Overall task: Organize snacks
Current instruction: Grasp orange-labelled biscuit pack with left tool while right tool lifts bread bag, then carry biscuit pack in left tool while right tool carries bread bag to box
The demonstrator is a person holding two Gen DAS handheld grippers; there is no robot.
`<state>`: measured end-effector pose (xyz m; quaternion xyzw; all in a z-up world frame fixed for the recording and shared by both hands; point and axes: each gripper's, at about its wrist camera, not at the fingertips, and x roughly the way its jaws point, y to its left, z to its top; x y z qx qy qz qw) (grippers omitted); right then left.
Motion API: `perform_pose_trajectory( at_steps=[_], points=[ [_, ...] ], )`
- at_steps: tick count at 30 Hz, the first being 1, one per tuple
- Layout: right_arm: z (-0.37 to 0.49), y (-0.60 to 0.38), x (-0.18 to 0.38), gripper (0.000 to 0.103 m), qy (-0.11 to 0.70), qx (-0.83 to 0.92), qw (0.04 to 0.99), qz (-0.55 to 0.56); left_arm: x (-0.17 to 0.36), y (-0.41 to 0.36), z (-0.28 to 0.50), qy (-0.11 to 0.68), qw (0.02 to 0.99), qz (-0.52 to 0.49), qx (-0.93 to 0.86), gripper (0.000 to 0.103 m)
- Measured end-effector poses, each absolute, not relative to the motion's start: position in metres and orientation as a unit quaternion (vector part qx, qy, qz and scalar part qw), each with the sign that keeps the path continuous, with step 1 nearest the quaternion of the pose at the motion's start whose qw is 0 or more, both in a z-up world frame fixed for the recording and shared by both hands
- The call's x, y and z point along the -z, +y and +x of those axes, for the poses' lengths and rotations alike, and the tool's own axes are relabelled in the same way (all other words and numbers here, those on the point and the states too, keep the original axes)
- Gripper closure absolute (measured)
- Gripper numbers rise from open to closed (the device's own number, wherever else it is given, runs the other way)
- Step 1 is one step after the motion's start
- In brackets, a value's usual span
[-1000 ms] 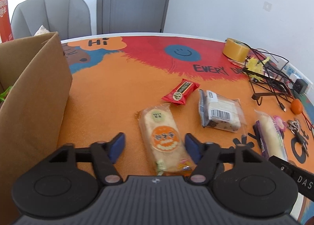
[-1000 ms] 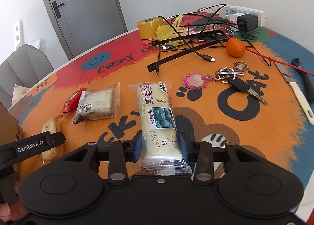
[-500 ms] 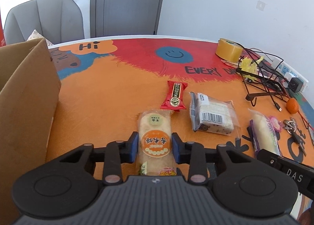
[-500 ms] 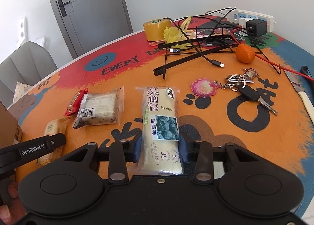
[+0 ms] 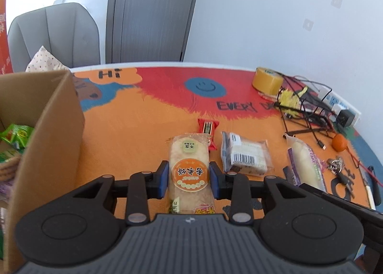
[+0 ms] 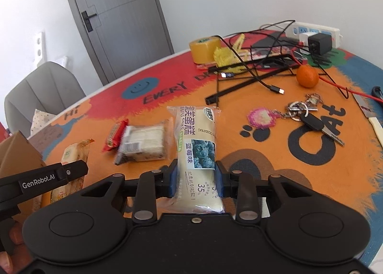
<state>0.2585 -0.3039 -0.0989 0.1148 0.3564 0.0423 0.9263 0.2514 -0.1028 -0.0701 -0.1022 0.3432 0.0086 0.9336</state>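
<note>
Left fingers (image 5: 164, 179) grip rice cracker pack (image 5: 189, 168) | right fingers (image 6: 172, 179) grip blueberry cake (image 6: 197, 152)

Tape roll (image 5: 267, 80), tangerine (image 6: 307, 76), keys (image 6: 311, 118)

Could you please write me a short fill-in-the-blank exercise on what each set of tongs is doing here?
1. The left tongs are shut on the ____ cracker packet.
2. The right tongs grip the ____ cake packet.
3. The cardboard box stands on the ____ edge of the left wrist view.

Missing words: rice; blueberry; left
</note>
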Motion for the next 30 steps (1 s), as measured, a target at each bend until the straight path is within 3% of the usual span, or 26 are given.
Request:
perform_pose_trajectory(
  at_steps=[30],
  points=[
    [0.250,-0.219,0.032,0.072,0.295,-0.150,0.938,0.105,-0.004,-0.015,0.207,0.267,0.953,-0.119,-0.075,0.069]
  ],
)
